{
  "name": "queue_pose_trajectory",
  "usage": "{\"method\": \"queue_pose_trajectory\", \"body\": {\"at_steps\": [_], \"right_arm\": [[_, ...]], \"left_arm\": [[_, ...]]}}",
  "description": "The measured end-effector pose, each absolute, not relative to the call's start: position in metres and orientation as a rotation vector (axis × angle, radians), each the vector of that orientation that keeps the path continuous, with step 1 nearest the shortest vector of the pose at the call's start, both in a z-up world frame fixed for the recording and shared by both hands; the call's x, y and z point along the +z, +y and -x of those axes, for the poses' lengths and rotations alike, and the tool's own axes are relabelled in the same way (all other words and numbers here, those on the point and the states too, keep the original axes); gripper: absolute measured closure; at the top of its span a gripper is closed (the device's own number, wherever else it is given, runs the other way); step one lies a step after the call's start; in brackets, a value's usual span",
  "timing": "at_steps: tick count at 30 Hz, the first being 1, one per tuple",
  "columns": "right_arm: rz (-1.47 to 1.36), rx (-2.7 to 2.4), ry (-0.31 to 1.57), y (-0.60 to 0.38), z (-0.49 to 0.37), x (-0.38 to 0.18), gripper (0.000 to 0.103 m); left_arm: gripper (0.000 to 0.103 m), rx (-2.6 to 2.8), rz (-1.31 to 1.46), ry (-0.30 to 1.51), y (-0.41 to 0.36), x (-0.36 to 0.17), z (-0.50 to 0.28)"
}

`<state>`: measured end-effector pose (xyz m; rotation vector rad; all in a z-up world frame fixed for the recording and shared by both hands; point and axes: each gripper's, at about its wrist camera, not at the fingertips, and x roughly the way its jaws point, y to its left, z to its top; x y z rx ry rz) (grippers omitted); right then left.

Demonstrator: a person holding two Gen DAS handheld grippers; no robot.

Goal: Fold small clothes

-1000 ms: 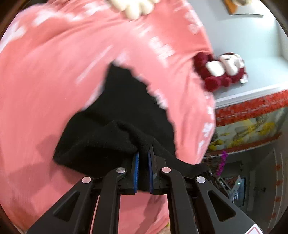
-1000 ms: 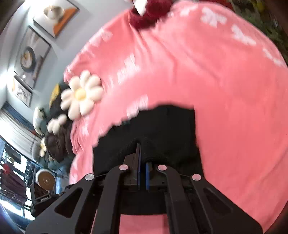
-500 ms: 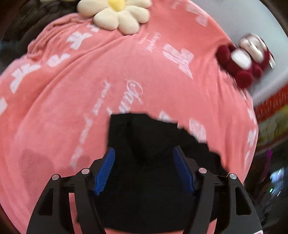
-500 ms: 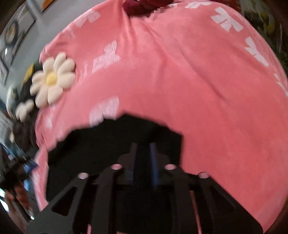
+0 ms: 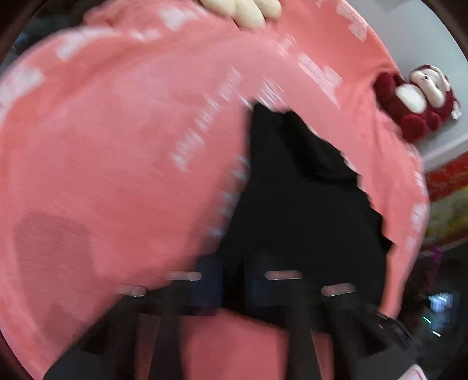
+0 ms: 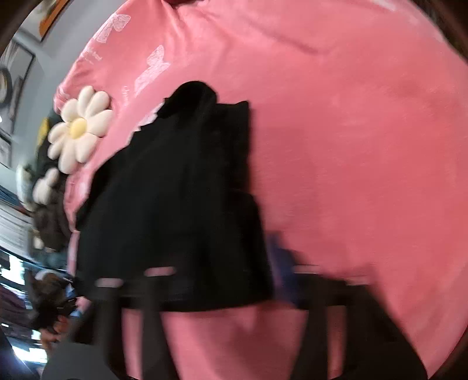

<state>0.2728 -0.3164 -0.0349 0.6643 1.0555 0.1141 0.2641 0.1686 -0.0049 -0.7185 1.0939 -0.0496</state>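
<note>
A small black garment (image 5: pixel 304 204) lies folded on a pink blanket (image 5: pixel 117 175) with white prints. It also shows in the right wrist view (image 6: pixel 175 190). My left gripper (image 5: pixel 234 289) sits at the garment's near edge, blurred by motion, its blue pads close together around a fold of the black cloth. My right gripper (image 6: pixel 225 280) is blurred too; its jaws stand wide apart at the garment's near edge, one blue pad (image 6: pixel 282 263) to the right of the cloth on the blanket (image 6: pixel 351 146).
A cream daisy cushion (image 6: pixel 79 128) lies at the blanket's far left edge, also in the left wrist view (image 5: pixel 248 11). A dark red plush toy (image 5: pixel 415 102) sits on a white ledge at the right. Dark clutter lies beyond the blanket's left edge.
Both grippers let go of the garment half a second ago. Since then the left jaws have closed in on the cloth and the right jaws have opened wide. Both cameras are moving fast.
</note>
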Motion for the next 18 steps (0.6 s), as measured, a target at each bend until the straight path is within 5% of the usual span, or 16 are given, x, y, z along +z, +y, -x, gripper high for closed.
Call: {"method": "queue_pose_trajectory", "body": {"at_steps": [9, 18], "right_arm": [[-0.542, 0.205, 1.042, -0.328, -0.212, 0.032, 0.099], [-0.394, 0.090, 1.245, -0.318, -0.139, -0.038, 0.094]], "left_arm": [[0.098, -0.176, 0.695, 1.096, 0.177, 0.062, -0.199], [0.093, -0.078, 0.525, 1.303, 0.160, 0.014, -0.116]]}}
